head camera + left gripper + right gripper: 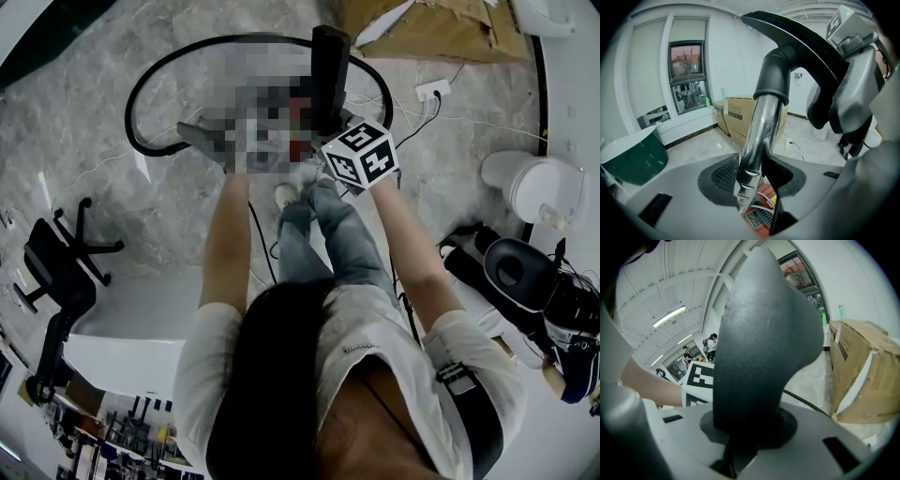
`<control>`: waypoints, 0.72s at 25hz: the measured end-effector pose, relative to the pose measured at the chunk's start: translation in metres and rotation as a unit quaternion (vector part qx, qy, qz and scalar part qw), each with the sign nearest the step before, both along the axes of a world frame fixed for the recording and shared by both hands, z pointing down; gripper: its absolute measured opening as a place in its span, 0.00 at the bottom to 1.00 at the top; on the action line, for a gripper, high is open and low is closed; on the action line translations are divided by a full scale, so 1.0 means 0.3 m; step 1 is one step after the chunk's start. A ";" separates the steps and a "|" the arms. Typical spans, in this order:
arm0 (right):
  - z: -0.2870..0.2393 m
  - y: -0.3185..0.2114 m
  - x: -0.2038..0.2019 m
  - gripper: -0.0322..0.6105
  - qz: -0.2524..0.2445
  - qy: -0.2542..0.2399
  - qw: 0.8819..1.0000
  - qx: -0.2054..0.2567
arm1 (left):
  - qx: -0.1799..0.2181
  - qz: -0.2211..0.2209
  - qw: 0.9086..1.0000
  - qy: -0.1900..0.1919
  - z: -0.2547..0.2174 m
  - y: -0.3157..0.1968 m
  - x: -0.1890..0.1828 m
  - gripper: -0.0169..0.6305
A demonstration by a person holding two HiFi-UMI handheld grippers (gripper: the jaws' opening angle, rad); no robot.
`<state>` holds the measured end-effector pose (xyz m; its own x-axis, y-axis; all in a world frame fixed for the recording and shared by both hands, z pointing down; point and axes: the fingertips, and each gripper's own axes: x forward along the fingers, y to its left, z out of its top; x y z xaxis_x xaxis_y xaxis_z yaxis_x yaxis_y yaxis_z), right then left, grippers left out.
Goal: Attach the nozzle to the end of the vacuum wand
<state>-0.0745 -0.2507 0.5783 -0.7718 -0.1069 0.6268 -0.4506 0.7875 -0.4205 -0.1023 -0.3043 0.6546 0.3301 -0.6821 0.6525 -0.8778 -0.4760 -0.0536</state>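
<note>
My left gripper (pixel 750 174) is shut on the chrome vacuum wand (pixel 758 133), which rises steeply between its dark pads. At the wand's top sits the black collar of the nozzle (pixel 776 77), whose flat black head sweeps up and to the right. My right gripper (pixel 750 430) is shut on that black nozzle (pixel 764 333), which fills its view. In the head view the nozzle (pixel 328 66) stands beyond the right gripper's marker cube (pixel 361 155); a mosaic patch covers most of the left gripper. The red vacuum body (pixel 761 211) shows below the left jaws.
A black hose (pixel 150 75) loops over the marble floor ahead. Cardboard boxes (pixel 441 28) lie at the far right, with a white wall socket (pixel 433 91) and cables near them. A black office chair (pixel 56 272) stands at the left, a white bin (pixel 534 187) at the right.
</note>
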 end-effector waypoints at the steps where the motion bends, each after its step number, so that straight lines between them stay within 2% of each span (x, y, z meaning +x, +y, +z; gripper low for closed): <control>1: 0.003 0.000 0.001 0.19 -0.007 0.007 1.000 0.008 | 0.000 0.001 1.000 -0.001 0.000 -0.002 0.002 0.29; 4: 0.015 0.009 -0.005 0.19 -0.027 0.029 0.999 0.030 | 0.000 0.004 1.000 -0.003 0.000 -0.003 0.001 0.29; 18: 0.021 0.007 -0.001 0.19 -0.024 0.013 1.000 0.011 | -0.004 0.002 1.000 -0.002 0.006 -0.005 0.004 0.29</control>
